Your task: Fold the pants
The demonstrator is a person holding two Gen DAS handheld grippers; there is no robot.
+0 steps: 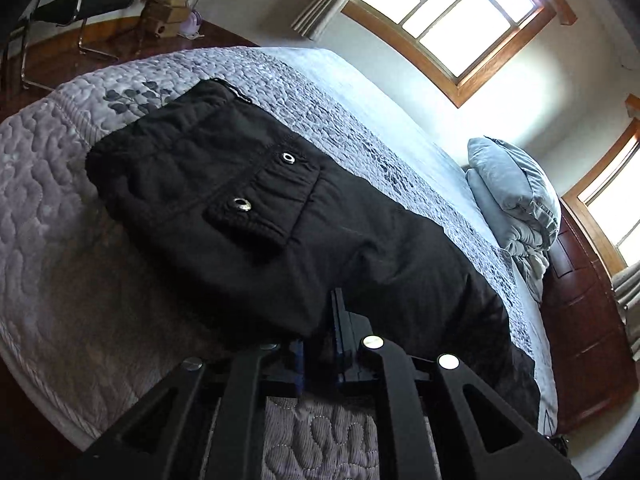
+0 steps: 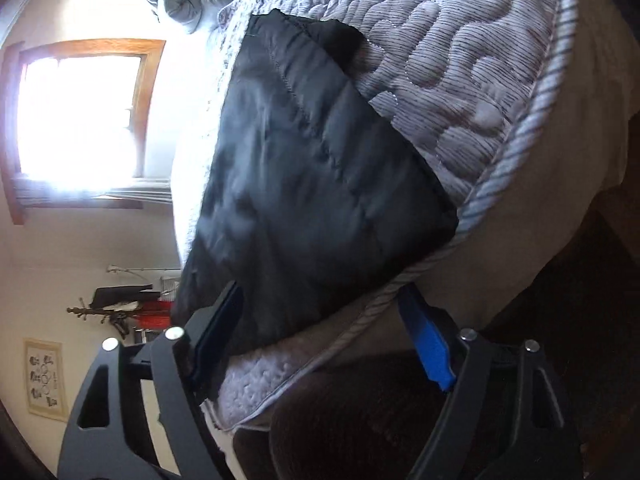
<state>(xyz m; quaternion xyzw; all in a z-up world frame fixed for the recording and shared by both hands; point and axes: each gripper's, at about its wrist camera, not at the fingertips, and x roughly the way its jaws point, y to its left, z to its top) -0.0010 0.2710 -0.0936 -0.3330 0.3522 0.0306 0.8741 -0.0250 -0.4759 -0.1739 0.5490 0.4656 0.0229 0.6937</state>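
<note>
The black pants lie flat on the quilted bed, stretching away ahead of the left gripper, whose fingers are pinched together on the near edge of the cloth. The right gripper stands spread wide, the hem and the mattress edge between its blue pads (nothing clamped yet). To fold cleanly, I judge it should bite only fabric, not the quilt piping, before both lift together.
</note>
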